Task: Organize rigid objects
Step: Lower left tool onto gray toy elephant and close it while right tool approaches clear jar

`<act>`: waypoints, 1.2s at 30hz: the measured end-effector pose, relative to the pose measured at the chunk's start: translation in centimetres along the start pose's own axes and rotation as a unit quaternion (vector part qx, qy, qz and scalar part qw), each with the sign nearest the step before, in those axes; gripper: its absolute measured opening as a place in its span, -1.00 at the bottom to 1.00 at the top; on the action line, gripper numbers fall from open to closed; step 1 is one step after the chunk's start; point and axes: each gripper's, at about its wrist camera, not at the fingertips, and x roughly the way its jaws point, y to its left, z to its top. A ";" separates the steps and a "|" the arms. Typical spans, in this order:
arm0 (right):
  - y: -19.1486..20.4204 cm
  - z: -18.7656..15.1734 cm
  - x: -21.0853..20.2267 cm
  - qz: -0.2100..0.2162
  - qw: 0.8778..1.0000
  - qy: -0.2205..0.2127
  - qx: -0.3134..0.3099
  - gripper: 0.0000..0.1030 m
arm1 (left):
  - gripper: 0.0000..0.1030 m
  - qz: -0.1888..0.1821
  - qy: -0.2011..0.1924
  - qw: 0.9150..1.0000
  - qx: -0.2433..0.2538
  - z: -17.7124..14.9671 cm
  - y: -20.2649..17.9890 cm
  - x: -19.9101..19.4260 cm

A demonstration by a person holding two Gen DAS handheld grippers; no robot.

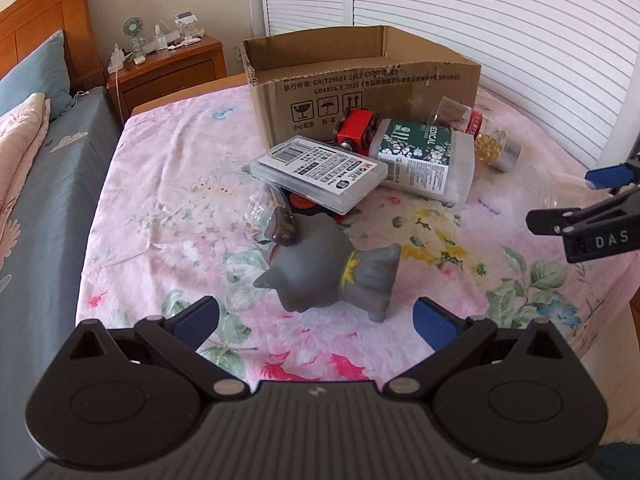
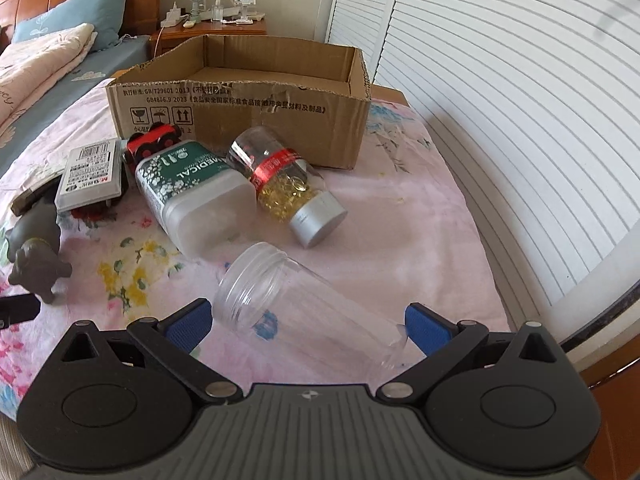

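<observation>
**Both claws spread wide over cluttered worktop**

Between the fingers of the right claw (image 2: 307, 326) lies a clear empty jar (image 2: 308, 312), on its side, mouth pointing ahead and to the left; the blue pads stand apart from it and neither visibly presses on it. Ahead of that claw rests a capsule bottle (image 2: 288, 188) with a silver cap, touching a frosted MEDICAL container (image 2: 192, 196) to its left. Beyond both stands an open cardboard box (image 2: 280, 120).

Left claw (image 1: 316, 320): fingers spread wide, holding nothing. Just ahead of it a grey rubber toy (image 1: 328, 276) lies on the floral cloth (image 1: 168, 184). Farther ahead, a flat labelled case (image 1: 320, 172) rests tilted atop a red-wheeled item, largely hidden. A red toy train car (image 1: 358, 128) sits against the box front. Right claw enters the left view at the far right edge
</observation>
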 end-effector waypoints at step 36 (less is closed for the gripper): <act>-2.0 -0.2 -2.5 0.052 0.997 -0.051 -0.032 1.00 | 0.99 -0.030 0.020 0.999 0.029 0.5 -0.1 2.7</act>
